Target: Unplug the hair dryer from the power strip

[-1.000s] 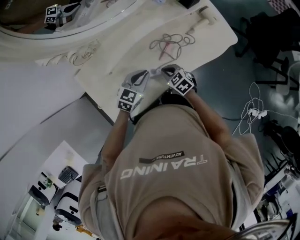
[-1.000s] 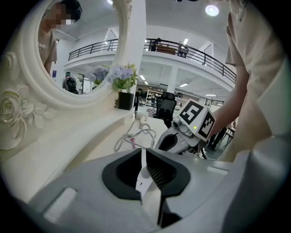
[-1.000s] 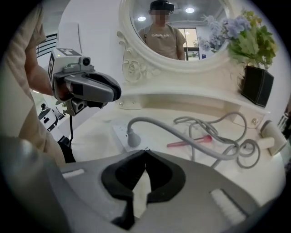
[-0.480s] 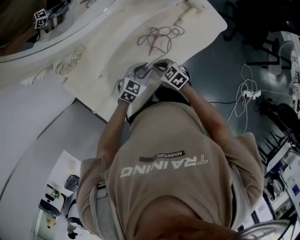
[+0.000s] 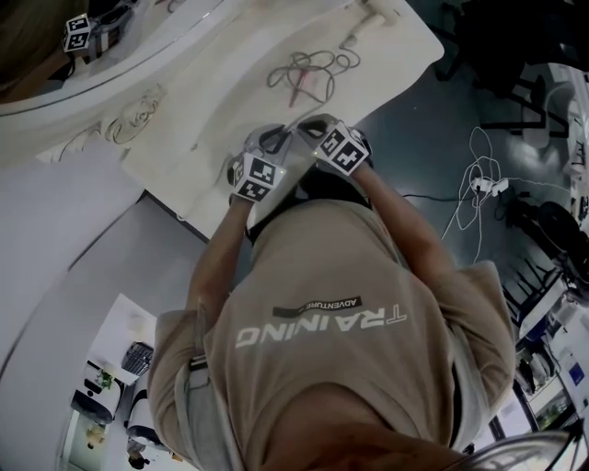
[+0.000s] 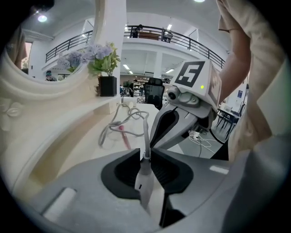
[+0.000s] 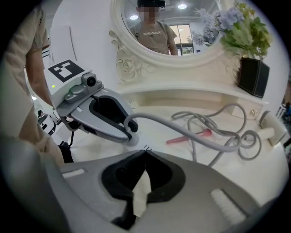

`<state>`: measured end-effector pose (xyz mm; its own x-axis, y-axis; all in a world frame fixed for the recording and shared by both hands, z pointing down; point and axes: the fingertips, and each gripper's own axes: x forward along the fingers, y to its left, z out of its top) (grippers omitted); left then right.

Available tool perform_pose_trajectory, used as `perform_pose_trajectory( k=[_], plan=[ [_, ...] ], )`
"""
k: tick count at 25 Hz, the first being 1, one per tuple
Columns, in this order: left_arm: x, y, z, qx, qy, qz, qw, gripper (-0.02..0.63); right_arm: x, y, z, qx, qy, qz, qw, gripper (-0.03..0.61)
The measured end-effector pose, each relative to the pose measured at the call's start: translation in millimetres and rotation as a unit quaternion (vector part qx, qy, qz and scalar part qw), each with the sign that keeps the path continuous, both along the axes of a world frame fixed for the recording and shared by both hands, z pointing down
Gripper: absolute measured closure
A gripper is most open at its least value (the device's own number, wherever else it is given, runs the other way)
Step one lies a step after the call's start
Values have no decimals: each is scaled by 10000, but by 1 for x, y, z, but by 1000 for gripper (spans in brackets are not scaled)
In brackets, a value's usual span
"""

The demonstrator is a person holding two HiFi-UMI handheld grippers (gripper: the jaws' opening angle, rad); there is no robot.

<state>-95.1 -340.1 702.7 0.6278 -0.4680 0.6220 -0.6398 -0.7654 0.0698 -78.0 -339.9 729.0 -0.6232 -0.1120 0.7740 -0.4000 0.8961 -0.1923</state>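
Observation:
My left gripper [image 6: 146, 154] is at the near edge of the cream vanity table [image 5: 202, 120]. Its jaws have just been closing, and they pinch the neck of the hair dryer's grey plug [image 6: 143, 178]. From there the grey cable [image 7: 200, 127] runs in loose loops across the table toward the pale hair dryer [image 5: 377, 11] at the far end. Close beside it, my right gripper [image 7: 145, 152] is shut with its tips touching. A pale strip shows behind the tips, and I cannot tell what it is. I cannot make out a power strip on the table.
A pink stick [image 7: 188, 136] lies among the cable loops. An oval mirror [image 7: 182, 32] in an ornate frame stands behind the table, with a black pot of flowers [image 7: 252, 75] beside it. On the floor to the right lie white cables and a plug block [image 5: 483, 184].
The left gripper has come down and in toward the right gripper at the table edge. The right gripper has kept its place. The head view has shifted a little.

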Motion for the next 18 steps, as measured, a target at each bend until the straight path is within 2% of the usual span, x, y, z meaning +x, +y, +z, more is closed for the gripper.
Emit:
perform_pose_trajectory(
  k=[4,7,12,14,18],
  plan=[
    [0,0,1,-154,-258,-3,9995,537,-1,2,-1,-21,-65,28,10000,574],
    [5,1,4,-182,-549,202,9981,535,-1,2,-1,6,-86,21,10000,574],
    [7,0,5,402,-30,239,9989,538,-1,4,0,39,-130,5,9999,574],
    [8,1,4,577,-79,239,9980,543,0,3,-1,52,-139,-11,9999,574],
    [8,2,3,601,-135,131,9980,548,0,4,-1,63,-158,20,9999,574]
  ],
)
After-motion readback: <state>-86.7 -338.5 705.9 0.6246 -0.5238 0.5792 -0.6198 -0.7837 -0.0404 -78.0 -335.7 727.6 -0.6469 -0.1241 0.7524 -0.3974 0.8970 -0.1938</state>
